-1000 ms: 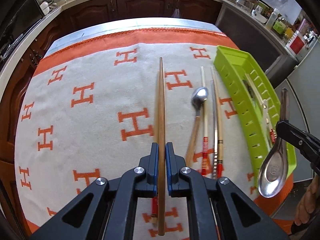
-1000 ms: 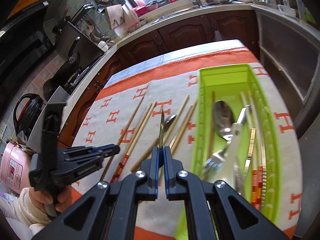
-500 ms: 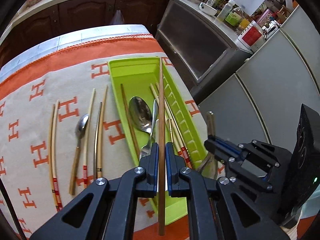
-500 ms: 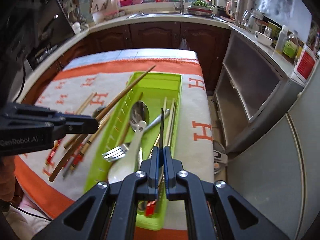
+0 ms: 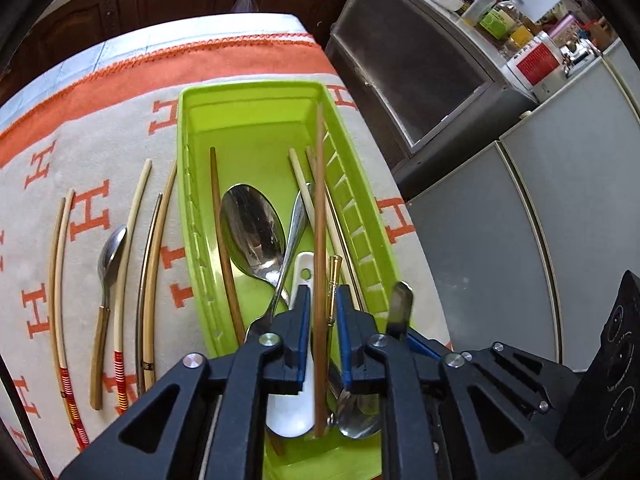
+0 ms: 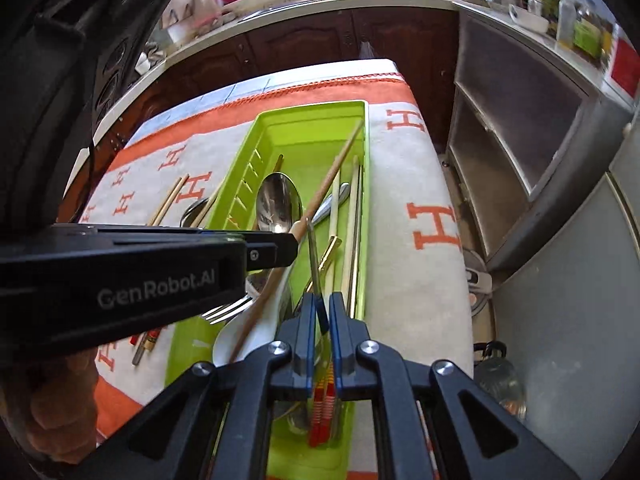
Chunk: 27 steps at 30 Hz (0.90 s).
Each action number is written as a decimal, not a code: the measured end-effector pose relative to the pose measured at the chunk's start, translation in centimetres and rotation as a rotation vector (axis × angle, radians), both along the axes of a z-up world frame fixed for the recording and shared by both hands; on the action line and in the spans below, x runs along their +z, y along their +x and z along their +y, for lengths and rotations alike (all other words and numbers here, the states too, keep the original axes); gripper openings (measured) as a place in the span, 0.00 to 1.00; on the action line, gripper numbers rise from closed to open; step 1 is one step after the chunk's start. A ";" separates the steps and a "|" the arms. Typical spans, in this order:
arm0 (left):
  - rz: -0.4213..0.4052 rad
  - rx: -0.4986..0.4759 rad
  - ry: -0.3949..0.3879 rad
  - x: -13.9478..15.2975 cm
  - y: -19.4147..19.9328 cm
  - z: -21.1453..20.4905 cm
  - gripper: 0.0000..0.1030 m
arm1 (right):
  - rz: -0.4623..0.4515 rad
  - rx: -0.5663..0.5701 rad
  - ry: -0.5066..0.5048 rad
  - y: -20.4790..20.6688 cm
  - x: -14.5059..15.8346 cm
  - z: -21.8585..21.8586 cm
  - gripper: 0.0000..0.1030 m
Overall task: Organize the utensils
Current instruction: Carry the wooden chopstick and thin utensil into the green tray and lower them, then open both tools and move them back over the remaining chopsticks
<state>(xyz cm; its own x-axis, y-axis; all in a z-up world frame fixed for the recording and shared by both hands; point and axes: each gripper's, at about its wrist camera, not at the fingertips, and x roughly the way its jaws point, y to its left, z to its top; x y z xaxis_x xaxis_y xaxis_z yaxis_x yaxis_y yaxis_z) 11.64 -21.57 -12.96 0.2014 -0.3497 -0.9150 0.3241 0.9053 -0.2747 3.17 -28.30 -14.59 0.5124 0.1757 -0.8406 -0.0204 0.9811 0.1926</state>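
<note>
A lime green utensil tray (image 5: 200, 128) lies on the orange-and-cream cloth, also in the right wrist view (image 6: 308, 114). It holds a large spoon (image 5: 250, 232), a fork, a white spoon and chopsticks. My left gripper (image 5: 322, 312) hangs over the tray with its jaws parted; the brown chopstick (image 5: 319, 216) lies loose between them, its far end on the tray's right wall. My right gripper (image 6: 320, 320) has its jaws slightly parted around a metal spoon handle (image 6: 313, 256), the spoon's bowl low over the tray's near end.
On the cloth left of the tray lie several chopsticks (image 5: 148, 248) and a wooden-handled spoon (image 5: 108, 264). Grey cabinets (image 5: 500, 200) stand right of the table edge. Dark wooden cupboards run along the back.
My left gripper carried the brown chopstick from the cloth to over the tray and opened its jaws. My right gripper moved the spoon over the tray's near end and its jaws loosened.
</note>
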 end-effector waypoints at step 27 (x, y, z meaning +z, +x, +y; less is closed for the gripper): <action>-0.261 0.221 0.104 8.2 -6.3 20.0 0.70 | -0.165 -0.078 0.043 -4.9 5.9 3.7 0.15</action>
